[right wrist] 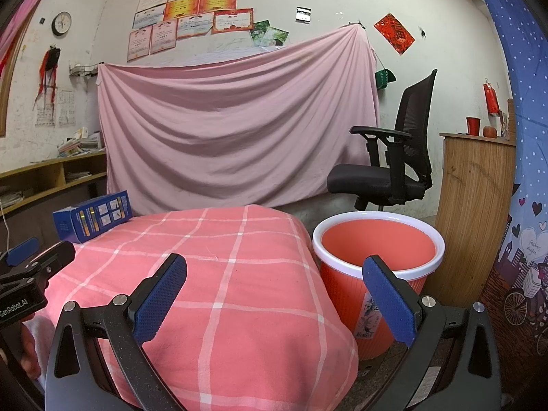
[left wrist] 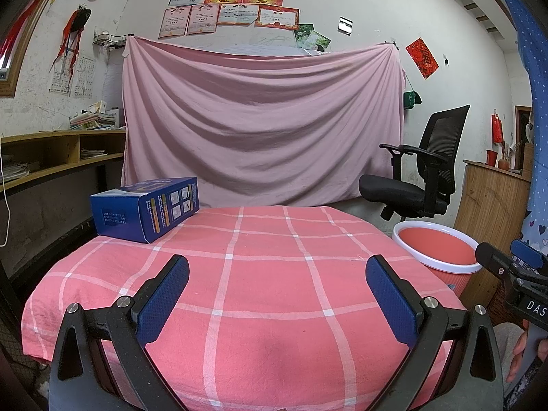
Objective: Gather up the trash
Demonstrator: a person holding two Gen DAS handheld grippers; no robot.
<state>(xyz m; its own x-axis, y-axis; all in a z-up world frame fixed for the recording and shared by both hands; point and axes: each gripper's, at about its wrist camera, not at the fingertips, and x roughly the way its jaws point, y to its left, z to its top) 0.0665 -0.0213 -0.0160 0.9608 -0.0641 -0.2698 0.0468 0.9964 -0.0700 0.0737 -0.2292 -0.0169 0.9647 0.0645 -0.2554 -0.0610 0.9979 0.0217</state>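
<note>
A blue cardboard box [left wrist: 147,208] lies on its side at the far left corner of the table with the pink checked cloth [left wrist: 260,274]; it also shows in the right wrist view [right wrist: 92,215]. A red bin with a white rim [right wrist: 376,260] stands on the floor right of the table, also in the left wrist view [left wrist: 441,250]. My left gripper [left wrist: 277,298] is open and empty over the near table edge. My right gripper [right wrist: 274,298] is open and empty over the table's right edge, beside the bin.
A black office chair [right wrist: 394,171] stands behind the bin. A wooden cabinet [right wrist: 472,212] is to the bin's right. A pink sheet [left wrist: 260,120] hangs on the back wall. Wooden shelves [left wrist: 51,157] run along the left.
</note>
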